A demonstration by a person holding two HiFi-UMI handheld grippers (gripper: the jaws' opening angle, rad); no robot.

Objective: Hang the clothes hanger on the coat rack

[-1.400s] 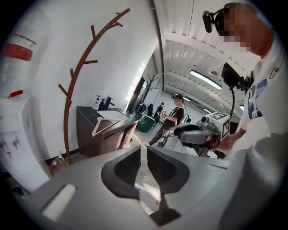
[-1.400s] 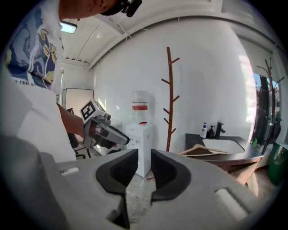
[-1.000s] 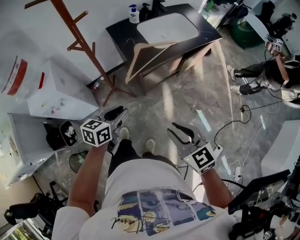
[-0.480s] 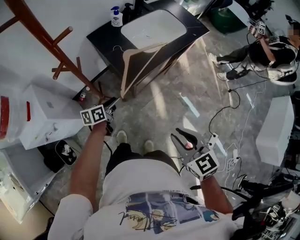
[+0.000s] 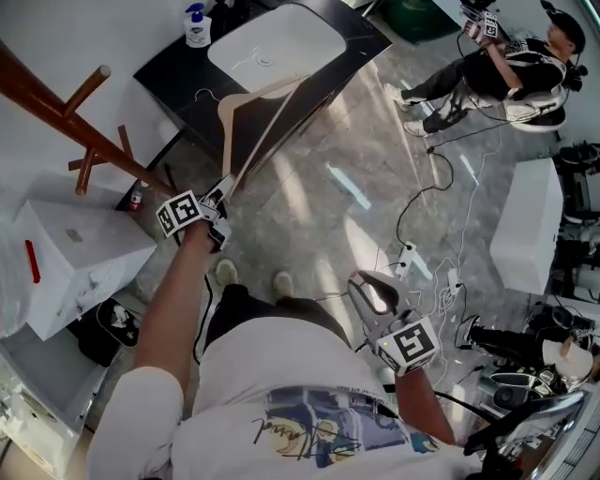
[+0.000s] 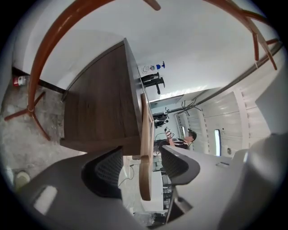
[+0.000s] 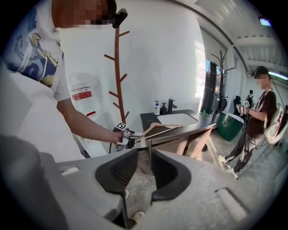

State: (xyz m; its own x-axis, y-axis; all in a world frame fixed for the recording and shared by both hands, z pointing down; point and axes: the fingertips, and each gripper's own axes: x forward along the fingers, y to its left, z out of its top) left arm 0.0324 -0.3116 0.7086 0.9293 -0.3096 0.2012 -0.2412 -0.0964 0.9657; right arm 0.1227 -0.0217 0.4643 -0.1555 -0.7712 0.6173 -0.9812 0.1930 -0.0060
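at the upper left of the head view the brown coat rack [image 5: 56, 98] slants across the frame, pegs sticking out, with a white box [image 5: 84, 253] on the floor just below it. right of that my left gripper [image 5: 223, 190] is stretched out towards the dark table [image 5: 178, 70], its marker cube facing the camera. in the left gripper view its jaws stand apart with the lower tip of the wooden clothes hanger [image 6: 145, 148] between the pads; i can see a gap on either side of the wood, so it is around the hanger but not clamped on it. the hanger is well apart from the rack: it leans against the near edge of the table at upper centre of the head view, its wire hook up on the tabletop beside the white basin [image 5: 277, 47]. a soap bottle [image 5: 195, 26] stands at the table's far corner. lower right of centre, my right gripper [image 5: 370, 286] hangs low above the grey floor, near my body. in its own view the jaws are moderately apart with only floor between them. at the upper right a seated person [image 5: 511, 66] holds another device, and cables trail over the floor there.
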